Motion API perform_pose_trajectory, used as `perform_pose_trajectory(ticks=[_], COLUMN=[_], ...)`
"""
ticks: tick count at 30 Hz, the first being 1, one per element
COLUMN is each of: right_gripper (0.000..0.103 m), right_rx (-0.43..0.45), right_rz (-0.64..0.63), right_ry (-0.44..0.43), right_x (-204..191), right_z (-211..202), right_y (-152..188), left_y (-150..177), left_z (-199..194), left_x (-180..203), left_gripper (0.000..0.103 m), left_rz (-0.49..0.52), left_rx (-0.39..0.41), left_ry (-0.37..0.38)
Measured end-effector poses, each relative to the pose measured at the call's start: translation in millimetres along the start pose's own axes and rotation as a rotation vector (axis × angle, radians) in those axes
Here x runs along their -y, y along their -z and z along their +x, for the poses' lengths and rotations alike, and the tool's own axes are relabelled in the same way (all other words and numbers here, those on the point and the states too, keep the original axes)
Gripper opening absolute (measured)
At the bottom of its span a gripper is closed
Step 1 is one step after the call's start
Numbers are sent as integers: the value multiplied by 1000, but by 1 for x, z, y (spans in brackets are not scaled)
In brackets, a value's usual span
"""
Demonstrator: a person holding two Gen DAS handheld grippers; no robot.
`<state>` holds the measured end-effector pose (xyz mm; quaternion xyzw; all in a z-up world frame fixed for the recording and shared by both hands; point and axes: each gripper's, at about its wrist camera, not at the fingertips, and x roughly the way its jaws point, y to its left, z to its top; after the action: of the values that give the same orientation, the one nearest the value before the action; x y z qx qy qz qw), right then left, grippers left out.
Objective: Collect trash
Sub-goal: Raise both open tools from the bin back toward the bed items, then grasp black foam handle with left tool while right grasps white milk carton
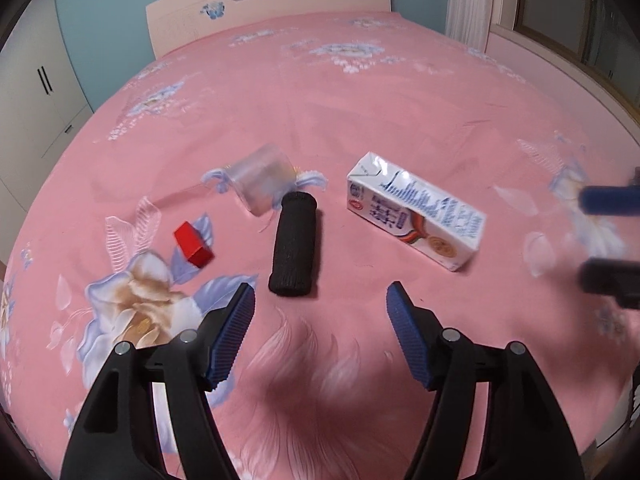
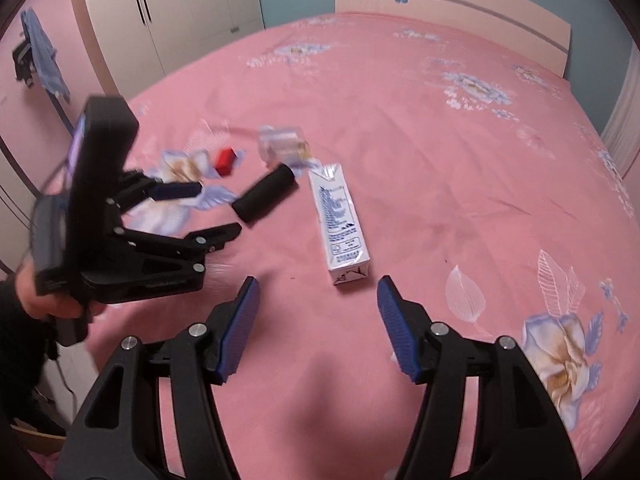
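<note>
While I hold both tools over the pink flowered bedspread (image 1: 360, 92), my left gripper (image 1: 320, 296) stands open with nothing between its blue pads, and my right gripper (image 2: 316, 288) is open and empty too. No earlier picture is given, so I only tell how they stand.

The trash lies in a loose row on the bed ahead of me. From the left camera I see a small red box (image 1: 192, 243) at the left, a clear plastic cup (image 1: 262, 182) on its side behind it, a black roll (image 1: 294, 244) just beyond my left pads with its far end near the cup, and a white milk carton (image 1: 416, 210) lying flat to the right, apart from the roll.

The right camera shows the carton's other end, its base (image 2: 350, 274) pointing toward my right pads. It also shows my left hand (image 2: 48, 292) around the handle, which the left camera cannot see, and a wardrobe (image 2: 172, 12) beside the bed. The left camera catches only the blurred tips of my right tool at its right edge, plus a curtain (image 1: 468, 0) and a headboard (image 1: 268, 4).
</note>
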<state>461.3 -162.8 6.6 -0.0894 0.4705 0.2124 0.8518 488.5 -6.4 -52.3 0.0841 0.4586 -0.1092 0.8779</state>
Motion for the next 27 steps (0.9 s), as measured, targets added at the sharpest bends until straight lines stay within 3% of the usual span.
perform_pose_trajectory(ticks=[6, 19, 22, 25, 27], right_gripper=[62, 59, 48, 39, 39], right_rx=[-88, -178, -183, -183, -185], right_rz=[-50, -50, -61, -64, -65], right_ry=[18, 9, 7, -3, -4], right_x=[3, 21, 19, 15, 14], right_z=[56, 139, 146, 143, 142], right_y=[-5, -26, -26, -25, -24], left_y=[-8, -20, -20, -21, -21], left_z=[32, 86, 89, 90, 90], left_x=[-3, -9, -7, -10, -12], left_gripper=[71, 69, 61, 39, 38], left_rz=[13, -25, -29, -40, -52], left_rx=[-19, -80, -73, -72, -71], left_ry=[23, 65, 77, 105, 124])
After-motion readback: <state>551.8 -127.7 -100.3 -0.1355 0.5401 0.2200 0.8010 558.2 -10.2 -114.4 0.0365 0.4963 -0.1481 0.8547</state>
